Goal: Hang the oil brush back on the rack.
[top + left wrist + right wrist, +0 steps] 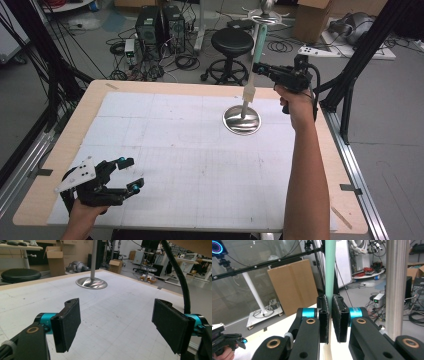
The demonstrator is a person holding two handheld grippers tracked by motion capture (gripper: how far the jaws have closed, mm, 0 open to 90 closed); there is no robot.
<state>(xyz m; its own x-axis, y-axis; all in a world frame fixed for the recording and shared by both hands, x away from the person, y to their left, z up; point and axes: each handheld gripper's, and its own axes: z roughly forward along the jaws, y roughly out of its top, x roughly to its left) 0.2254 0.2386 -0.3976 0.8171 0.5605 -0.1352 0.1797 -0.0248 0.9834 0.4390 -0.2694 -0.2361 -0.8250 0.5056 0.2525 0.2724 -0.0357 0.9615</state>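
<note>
— Looking for containers first: anything holding anything?
— No real container. The nearest is a shallow round steel base (242,120) on the far right part of the white gridded mat (165,165). A metal post (94,258) rises upright from its middle.
— And the right gripper (259,66)?
— It is raised above the table's far edge, jaws clenched on a long pale-green handle (261,42) that stands almost upright. The right gripper view has the pads (324,317) pressed against that green shaft (329,267) from both sides. Below the grip the handle turns cream (249,92) and runs down to the base; whether it touches the post I cannot tell.
— The left gripper (131,174)?
— Low at the near left corner of the mat, jaws spread wide, nothing between them. Its own view shows bare mat between the two black pads (67,323).
— What else is around?
— Beyond the wooden table (55,160), a black stool (232,42), two computer towers (160,27) with tangled cables, and cardboard boxes (312,17). Black frame struts (357,57) slant down at the right, well apart from the base. The mat between the grippers is bare.
</note>
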